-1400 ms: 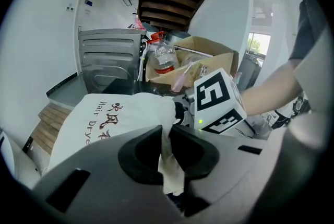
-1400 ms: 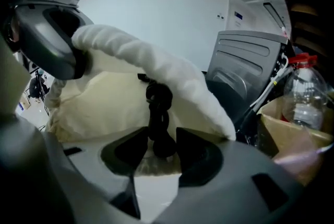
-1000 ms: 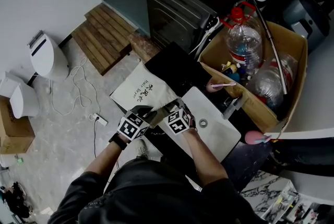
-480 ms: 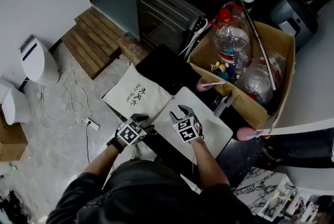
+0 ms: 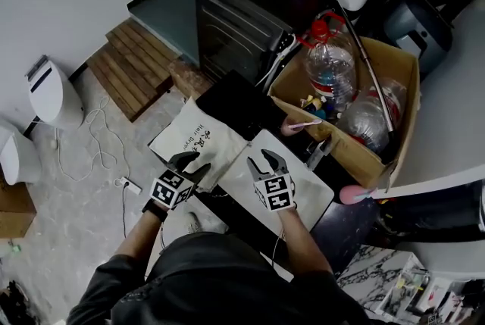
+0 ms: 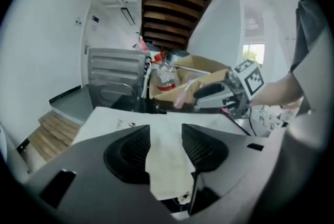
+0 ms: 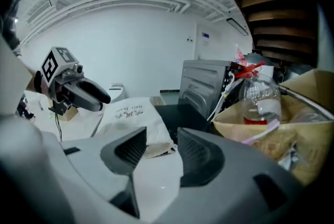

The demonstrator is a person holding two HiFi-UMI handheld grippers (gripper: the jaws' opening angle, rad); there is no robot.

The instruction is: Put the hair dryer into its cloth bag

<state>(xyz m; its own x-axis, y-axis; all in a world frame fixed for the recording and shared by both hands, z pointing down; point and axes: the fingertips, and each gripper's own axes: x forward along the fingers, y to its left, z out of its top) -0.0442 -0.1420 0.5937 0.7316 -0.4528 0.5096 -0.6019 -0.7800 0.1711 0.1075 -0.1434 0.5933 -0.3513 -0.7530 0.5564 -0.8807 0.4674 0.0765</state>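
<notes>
The white cloth bag [image 5: 198, 143] with dark print lies flat, half on the black tabletop and hanging toward the floor side. No hair dryer shows in any view. My left gripper [image 5: 189, 161] hovers at the bag's near edge. Its jaws have just been opening and then easing in a little. Bag cloth [image 6: 120, 124] shows in the gap of the left gripper [image 6: 166, 131], but the pads do not press it. My right gripper [image 5: 265, 159] is open over the white board [image 5: 303, 191], holding nothing. In the right gripper view the bag [image 7: 128, 113] lies beyond the right gripper [image 7: 162, 139].
A cardboard box [image 5: 383, 115] with plastic bottles [image 5: 331, 66] stands at the right. A dark metal oven [image 5: 235, 13] is behind the bag. On the floor at the left are wooden pallets [image 5: 136, 62], a power strip with cable [image 5: 125, 182] and a white appliance [image 5: 53, 92].
The two grippers were together at the bag's near corner. The left one has let go of the cloth and drawn back to the left; the right one has lifted away.
</notes>
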